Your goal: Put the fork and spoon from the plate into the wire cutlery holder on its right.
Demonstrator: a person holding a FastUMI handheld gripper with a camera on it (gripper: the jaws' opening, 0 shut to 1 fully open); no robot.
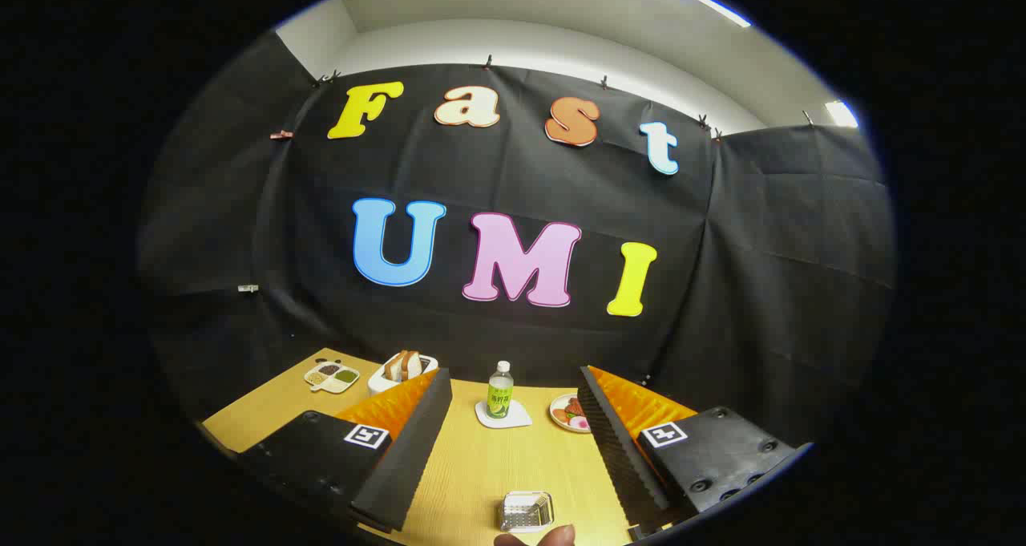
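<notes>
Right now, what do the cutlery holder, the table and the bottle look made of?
Cutlery holder, between the open gripper fingers: bright metal wire, judging by its silvery mesh and glints. Table: wood or wood-look laminate, matte, with fine pale grain. Bottle, beyond the fingers: probably clear plastic, see-through with a white cap.

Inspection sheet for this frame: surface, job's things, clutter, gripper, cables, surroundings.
Surface: light wooden table.
Job's things: wire cutlery holder between the fingers, close in; whether anything lies in it cannot be told. Fork, spoon and their plate: nothing seen.
Clutter: green bottle on a white coaster; divided dish; white container of bread slices; small plate of food, partly behind a finger; a fingertip beside the holder.
Gripper: gripper open, fingers wide apart, holding nothing.
Cables: nothing seen.
Surroundings: black cloth wall, white ceiling.
</notes>
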